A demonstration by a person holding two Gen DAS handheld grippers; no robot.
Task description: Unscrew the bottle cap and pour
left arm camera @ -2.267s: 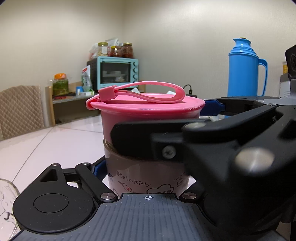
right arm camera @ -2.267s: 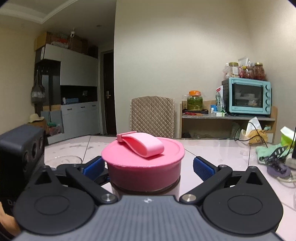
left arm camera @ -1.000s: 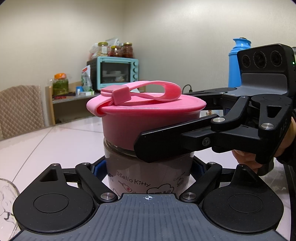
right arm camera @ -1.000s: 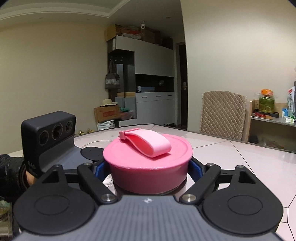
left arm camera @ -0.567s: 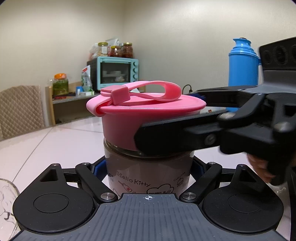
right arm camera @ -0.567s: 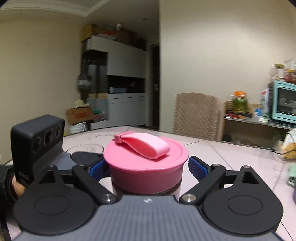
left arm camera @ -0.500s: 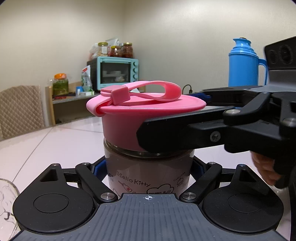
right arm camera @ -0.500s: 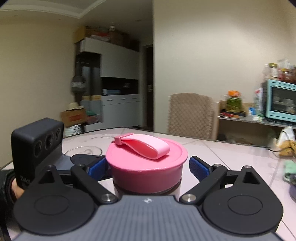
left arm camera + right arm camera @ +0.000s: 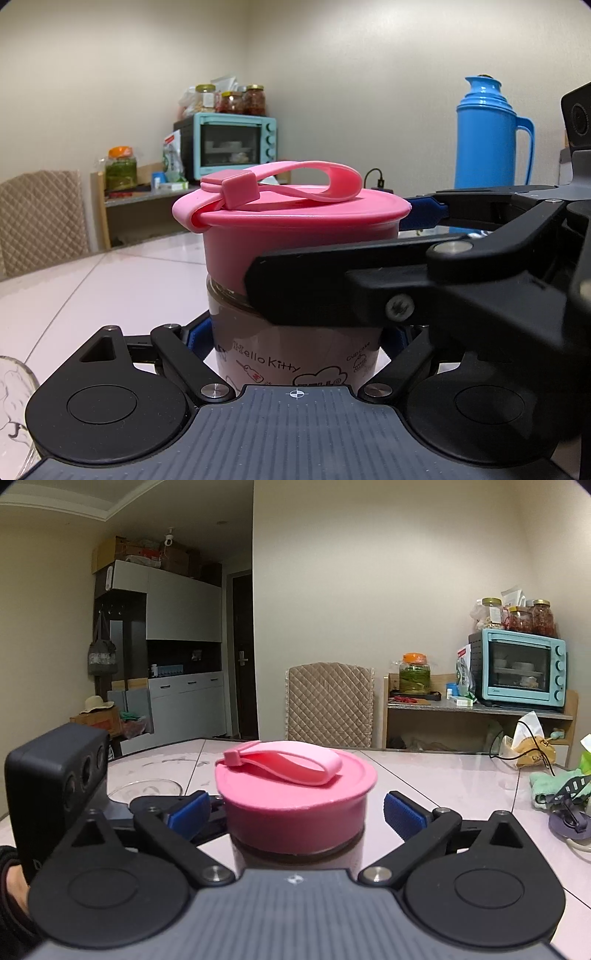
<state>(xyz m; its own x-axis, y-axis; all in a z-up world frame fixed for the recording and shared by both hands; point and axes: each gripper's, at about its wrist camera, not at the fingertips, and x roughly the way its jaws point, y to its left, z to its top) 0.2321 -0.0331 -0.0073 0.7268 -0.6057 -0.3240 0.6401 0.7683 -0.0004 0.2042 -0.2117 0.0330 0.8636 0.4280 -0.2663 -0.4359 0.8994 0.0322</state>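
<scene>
Bottle (image 9: 295, 354), brown liquid inside, pinched by left tool (image 9: 295, 341); right tool (image 9: 295, 808) spread around pink cap (image 9: 295, 794).

The left wrist camera sat low at table height, very close behind the bottle (image 9: 295, 354), facing the blue flask (image 9: 487, 133) at 2 o'clock and the oven (image 9: 231, 144) at 11 o'clock. The right wrist camera looked from slightly higher, just behind the pink cap (image 9: 295, 794), toward the chair (image 9: 328, 705) at 12 o'clock, the oven (image 9: 517, 668) at 2 o'clock. Both views shared the cap (image 9: 291, 225), chair (image 9: 40, 221) and oven shelf; each caught the other's gripper.
</scene>
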